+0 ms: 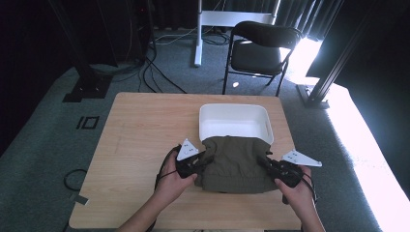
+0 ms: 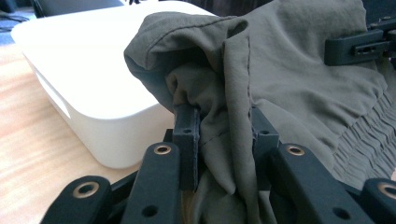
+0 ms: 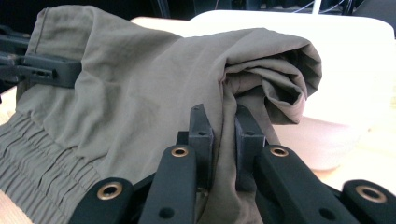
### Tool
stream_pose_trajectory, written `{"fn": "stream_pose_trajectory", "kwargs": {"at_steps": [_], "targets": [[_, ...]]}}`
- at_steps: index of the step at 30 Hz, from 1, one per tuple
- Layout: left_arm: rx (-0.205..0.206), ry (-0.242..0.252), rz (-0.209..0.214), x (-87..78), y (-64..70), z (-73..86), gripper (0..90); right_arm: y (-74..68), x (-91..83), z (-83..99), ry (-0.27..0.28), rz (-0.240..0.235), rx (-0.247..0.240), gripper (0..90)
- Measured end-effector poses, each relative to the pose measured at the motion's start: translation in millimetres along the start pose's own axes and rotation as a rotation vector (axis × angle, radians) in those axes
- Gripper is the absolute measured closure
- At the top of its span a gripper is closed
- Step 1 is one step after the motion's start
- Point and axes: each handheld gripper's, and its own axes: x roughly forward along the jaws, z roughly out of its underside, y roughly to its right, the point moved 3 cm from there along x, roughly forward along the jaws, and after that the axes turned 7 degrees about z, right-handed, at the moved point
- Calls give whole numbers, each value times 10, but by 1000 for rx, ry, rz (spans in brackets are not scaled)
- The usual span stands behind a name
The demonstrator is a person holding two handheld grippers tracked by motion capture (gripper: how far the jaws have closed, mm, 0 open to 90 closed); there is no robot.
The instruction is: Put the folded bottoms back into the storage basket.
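A folded olive-green garment (image 1: 234,162) lies on the wooden table, its far edge against the near rim of a white bin (image 1: 234,121). My left gripper (image 1: 200,157) is shut on the garment's left edge, with cloth (image 2: 280,70) bunched between its jaws (image 2: 224,135). My right gripper (image 1: 266,162) is shut on the right edge, and the fold (image 3: 140,88) is pinched between its jaws (image 3: 223,135). An elastic gathered band (image 3: 42,158) runs along the garment's near side. The white bin (image 2: 88,79) (image 3: 336,93) stands just behind the cloth.
A black folding chair (image 1: 258,46) stands on the carpet beyond the table. Cables (image 1: 159,77) trail over the floor at the far left. Bare tabletop (image 1: 140,130) spreads to the left of the bin. Bright light falls on the floor at the right.
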Motion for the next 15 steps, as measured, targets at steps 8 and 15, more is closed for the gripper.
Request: {"fn": "stream_pose_trajectory", "kwargs": {"at_steps": [8,15], "targets": [[16,24,-21,4,-73,-183,730,56,48,-197,38,-1,20,810],[11,44,-26,25,-136,-307,730,116,88,-368,54,1,23,810]]}}
